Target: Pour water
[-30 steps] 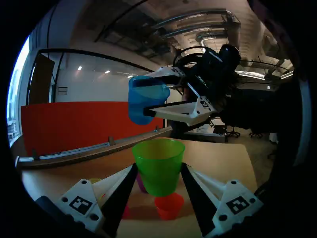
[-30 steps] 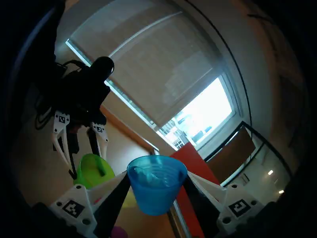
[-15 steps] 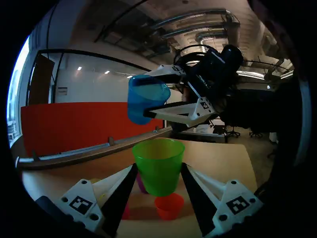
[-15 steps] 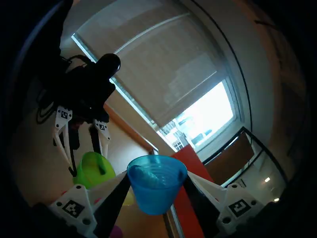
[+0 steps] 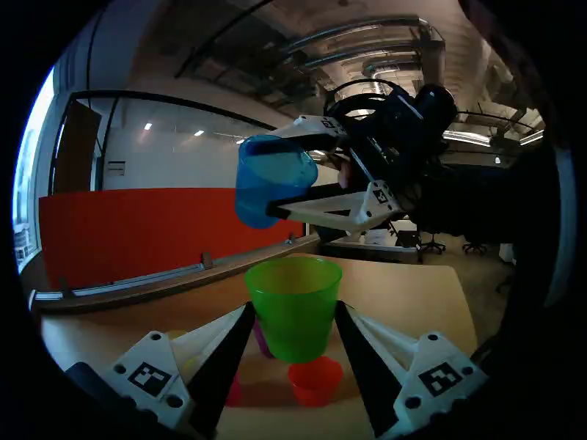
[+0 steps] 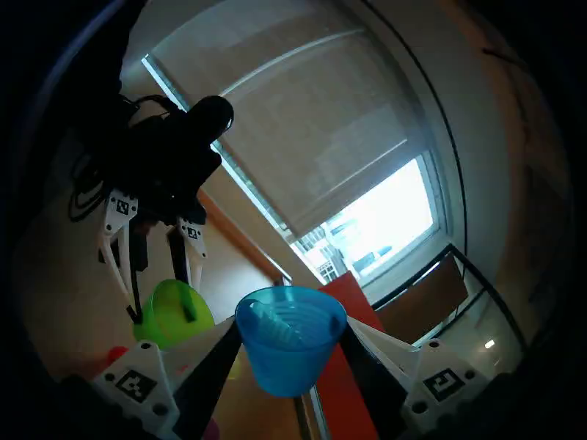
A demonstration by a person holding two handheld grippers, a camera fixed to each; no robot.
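Observation:
In the left gripper view my left gripper [image 5: 293,330] is shut on an upright green cup [image 5: 293,312] held above the table. Higher up and a little farther off, my right gripper [image 5: 275,176] grips a blue cup [image 5: 268,180], which is tipped over to the left. In the right gripper view that blue cup [image 6: 290,348] sits between the two fingers of my right gripper [image 6: 291,352] and has a little water in it. To its left the left gripper [image 6: 158,293] holds the green cup [image 6: 172,312].
An orange cup [image 5: 314,381] stands on the wooden table [image 5: 411,293] under the green cup, with a purple cup [image 5: 259,339] partly hidden behind it. A red wall panel [image 5: 139,227] and a ledge run along the table's far side. A bright window [image 6: 381,227] lies beyond.
The right gripper has rotated slightly with the blue cup, changing the cup's tilt a little. The left gripper and green cup have stayed put.

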